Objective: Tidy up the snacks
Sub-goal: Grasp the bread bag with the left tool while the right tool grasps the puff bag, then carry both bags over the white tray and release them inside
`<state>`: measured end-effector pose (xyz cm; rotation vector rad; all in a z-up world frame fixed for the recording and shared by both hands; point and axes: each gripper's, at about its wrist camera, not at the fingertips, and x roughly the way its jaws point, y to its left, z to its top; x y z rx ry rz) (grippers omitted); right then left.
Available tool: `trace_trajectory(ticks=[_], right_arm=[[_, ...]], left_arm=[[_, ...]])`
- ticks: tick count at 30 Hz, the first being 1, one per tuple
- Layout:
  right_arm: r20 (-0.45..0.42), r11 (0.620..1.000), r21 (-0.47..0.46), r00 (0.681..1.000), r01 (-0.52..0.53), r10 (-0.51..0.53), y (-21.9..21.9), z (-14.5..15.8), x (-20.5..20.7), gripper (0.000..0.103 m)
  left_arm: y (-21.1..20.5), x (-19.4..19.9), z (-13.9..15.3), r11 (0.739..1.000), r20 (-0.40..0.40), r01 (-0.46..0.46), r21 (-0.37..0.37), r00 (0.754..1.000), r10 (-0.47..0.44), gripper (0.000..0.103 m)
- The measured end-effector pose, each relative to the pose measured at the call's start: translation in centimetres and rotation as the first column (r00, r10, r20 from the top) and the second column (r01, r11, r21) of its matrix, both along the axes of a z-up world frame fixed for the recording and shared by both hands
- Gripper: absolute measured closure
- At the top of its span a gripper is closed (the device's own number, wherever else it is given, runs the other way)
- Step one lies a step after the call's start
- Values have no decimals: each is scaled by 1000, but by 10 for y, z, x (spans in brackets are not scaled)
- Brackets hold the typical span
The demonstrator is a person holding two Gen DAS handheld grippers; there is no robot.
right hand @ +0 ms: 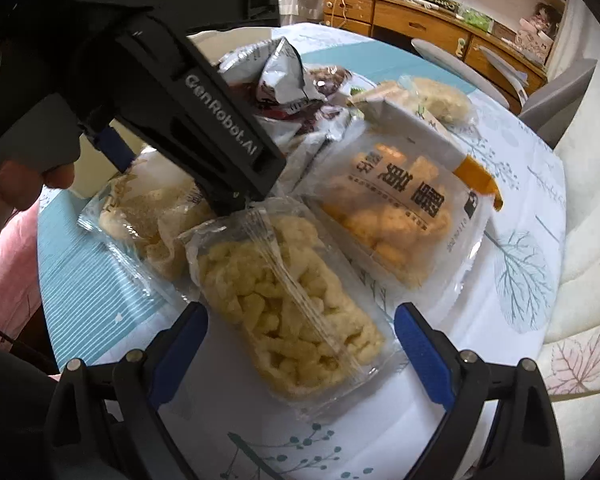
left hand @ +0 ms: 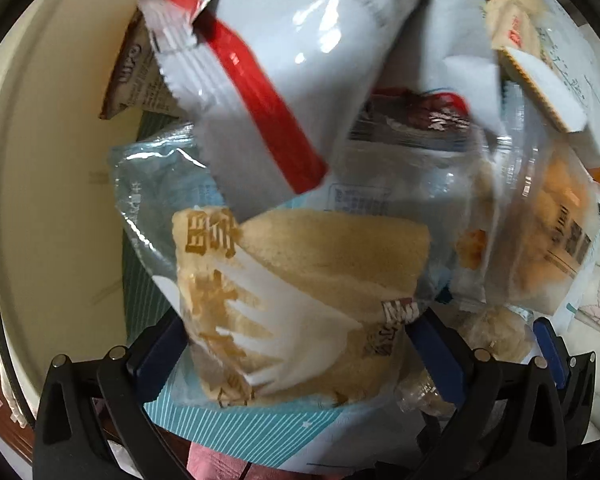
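Note:
My left gripper [left hand: 296,360] points straight down over a heap of snack packets. Its blue pads [left hand: 156,356] stand wide, one at each side of a clear packet of beige cake [left hand: 300,280] printed with a white fork. No squeeze shows on the wrapper. The right wrist view shows the left gripper [right hand: 176,180] from the side over the cake packet [right hand: 148,208]. My right gripper [right hand: 300,356] is open, its fingers straddling a clear packet of pale yellow puffs [right hand: 292,312] lying flat on the table, with the pads apart from it.
A packet of orange puffs [right hand: 396,216] lies right of the yellow one. Silver and red packets [right hand: 284,76] are piled behind. A white packet with a red stripe [left hand: 260,80] tops the heap. A cream round tub [left hand: 40,160] stands left. The tablecloth [right hand: 516,272] ends near a cream seat [right hand: 580,240].

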<state>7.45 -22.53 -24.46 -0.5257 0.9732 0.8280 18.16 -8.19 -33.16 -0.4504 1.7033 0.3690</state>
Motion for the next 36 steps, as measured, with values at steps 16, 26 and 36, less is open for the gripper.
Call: trace_trajectory(ticks=[16, 26, 36], right_arm=[[-35, 998, -41, 998, 47, -48, 2, -1, -2, 35], [-162, 986, 4, 973, 169, -167, -15, 15, 5, 36], [-183, 961, 102, 954, 259, -237, -25, 69, 5, 36]], left_arm=[[-9, -20, 10, 1000, 22, 13, 4, 1000, -13, 12], [-23, -22, 32, 999, -23, 52, 1, 998, -52, 12], [-14, -30, 108, 988, 65, 155, -20, 986, -153, 12]])
